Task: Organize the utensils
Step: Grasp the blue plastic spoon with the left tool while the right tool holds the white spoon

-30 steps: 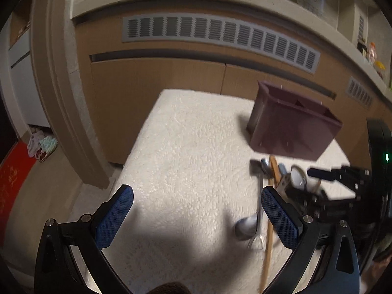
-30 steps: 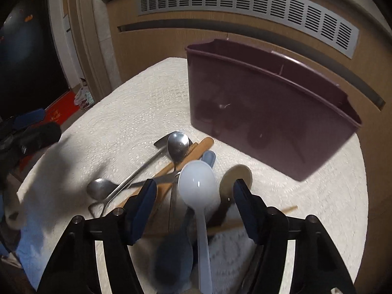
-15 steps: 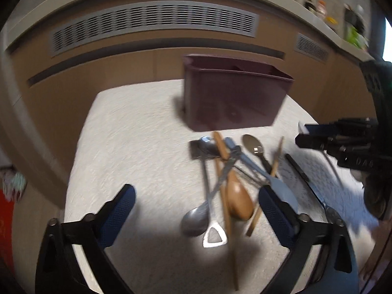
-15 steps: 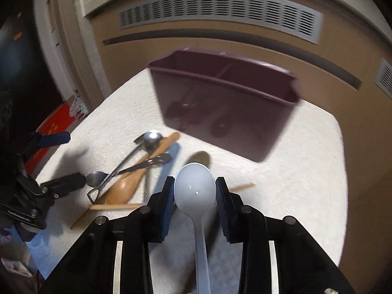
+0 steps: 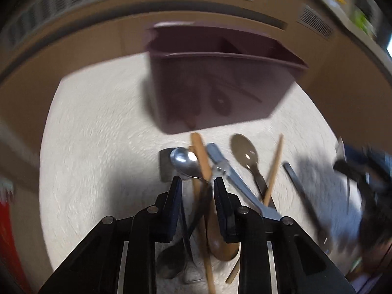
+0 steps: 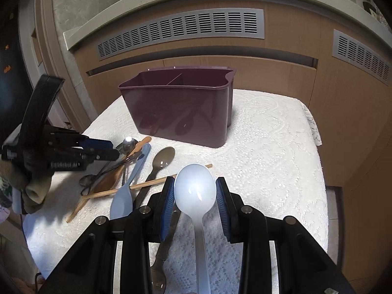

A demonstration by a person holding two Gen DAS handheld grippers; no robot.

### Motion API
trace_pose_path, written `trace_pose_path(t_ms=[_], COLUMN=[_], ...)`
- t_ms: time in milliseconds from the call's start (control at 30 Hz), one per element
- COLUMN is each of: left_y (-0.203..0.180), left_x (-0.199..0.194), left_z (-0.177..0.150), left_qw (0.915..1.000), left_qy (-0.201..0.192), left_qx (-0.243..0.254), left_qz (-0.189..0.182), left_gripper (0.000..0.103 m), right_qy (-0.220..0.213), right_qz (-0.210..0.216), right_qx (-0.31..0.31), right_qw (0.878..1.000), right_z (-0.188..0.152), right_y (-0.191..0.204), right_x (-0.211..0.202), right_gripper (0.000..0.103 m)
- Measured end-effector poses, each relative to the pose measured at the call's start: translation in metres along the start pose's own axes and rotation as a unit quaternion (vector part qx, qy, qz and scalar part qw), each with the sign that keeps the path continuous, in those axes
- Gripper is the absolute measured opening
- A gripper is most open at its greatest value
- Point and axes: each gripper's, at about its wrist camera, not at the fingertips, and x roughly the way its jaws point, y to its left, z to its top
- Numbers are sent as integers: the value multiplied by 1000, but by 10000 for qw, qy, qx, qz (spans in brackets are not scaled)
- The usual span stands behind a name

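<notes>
A dark purple divided utensil caddy (image 6: 181,107) stands on the white cloth-covered table (image 6: 269,152); it also shows in the left wrist view (image 5: 220,85). My right gripper (image 6: 195,191) is shut on a white plastic spoon (image 6: 194,189), held above the table. A pile of utensils lies left of it: wooden spoon (image 5: 203,169), metal spoon (image 5: 183,159), grey spoon (image 6: 163,159), light blue spatula (image 6: 122,201), chopstick (image 6: 147,183). My left gripper (image 5: 196,191) is narrowed around the wooden spoon's handle and a metal spoon's handle in the pile; the view is blurred.
Wooden cabinets with grey vent grilles (image 6: 181,31) stand behind the table. The table's right edge (image 6: 318,147) drops off toward the floor. My left gripper also shows in the right wrist view (image 6: 98,152), over the pile.
My left gripper has swung right over the pile, dropped in, and narrowed from wide open. My right gripper closed on the white spoon and lifted it back from the pile.
</notes>
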Motion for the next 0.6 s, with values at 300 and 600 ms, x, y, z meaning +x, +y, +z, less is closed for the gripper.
trace_pose_path(t_ms=[300,600], left_y=[-5,-29], left_x=[18,-31], left_z=[17,-48], left_qw=[9942,9975], left_qy=[18,-693], left_qx=[-1030,-104], left_qz=[-311,93], left_gripper=[54,54], right_qy=[-148,-79], right_qz=[-184,-210], right_qx=[39,241], right_qw=[9997,9995], right_z=[-9,-17], right_y=[0,-11], right_x=[3,7], right_gripper=[31,31])
